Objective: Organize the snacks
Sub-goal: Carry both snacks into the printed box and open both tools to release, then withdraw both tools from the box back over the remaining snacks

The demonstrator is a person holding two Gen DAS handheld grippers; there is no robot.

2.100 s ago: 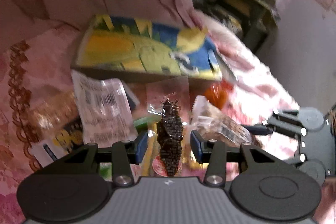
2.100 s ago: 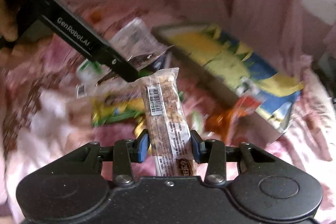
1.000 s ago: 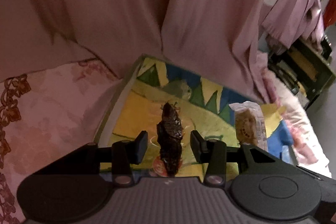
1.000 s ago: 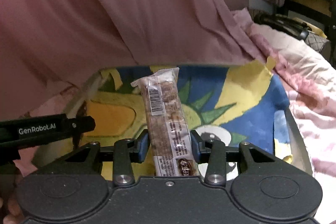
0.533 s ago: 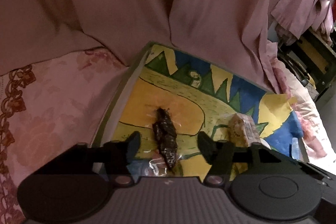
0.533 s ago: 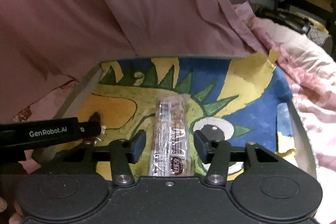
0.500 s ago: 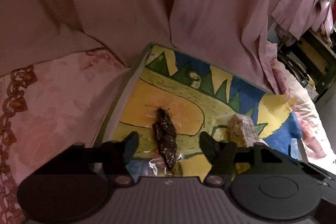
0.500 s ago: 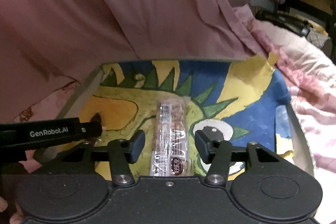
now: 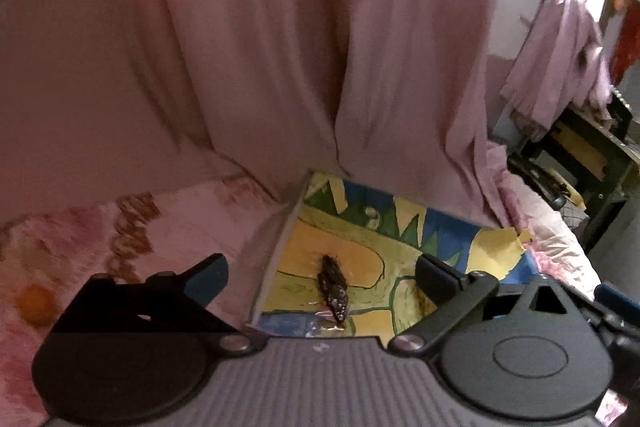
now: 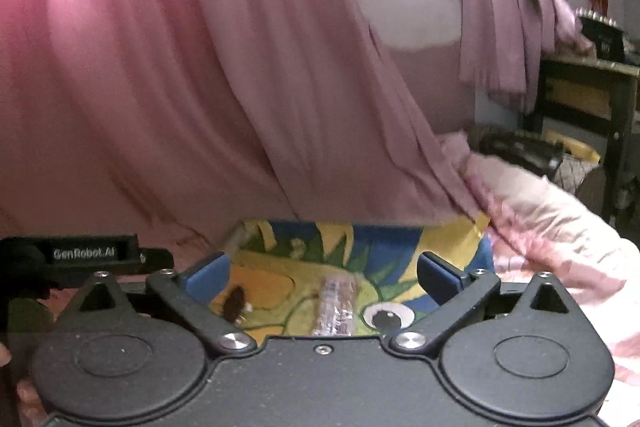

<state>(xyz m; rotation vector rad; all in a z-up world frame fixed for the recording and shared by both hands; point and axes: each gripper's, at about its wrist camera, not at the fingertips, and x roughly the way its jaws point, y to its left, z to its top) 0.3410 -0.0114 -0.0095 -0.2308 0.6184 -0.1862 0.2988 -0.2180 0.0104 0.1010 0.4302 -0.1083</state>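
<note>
Two snacks lay inside the shallow cardboard box with the yellow, green and blue cartoon lining (image 9: 404, 247) at the time of inspection. The dark, crinkled snack in clear wrap (image 9: 333, 285) rested on the yellow patch near the box's left wall, and the clear-wrapped brown bar with printed label (image 10: 335, 307) lay lengthwise beside the painted eye, apart from the first. The left gripper (image 9: 320, 277) had its fingers spread wide and held nothing; a second earlier those same fingers were closed on the dark snack above the box. The right gripper (image 10: 322, 273) likewise stood wide open and empty, where a second earlier it had clamped the bar upright. Both tools had also drawn back and tilted up since half a second ago, so that the pink draped curtain (image 9: 280, 47) filled most of each view and the box sat low in frame. Judged from this, both releases were complete and both items were stowed. The pink floral bedspread (image 9: 132, 223) beside the box showed no further packets in these views, so remaining stock could not be assessed; the next step would likely be a return for more.
</note>
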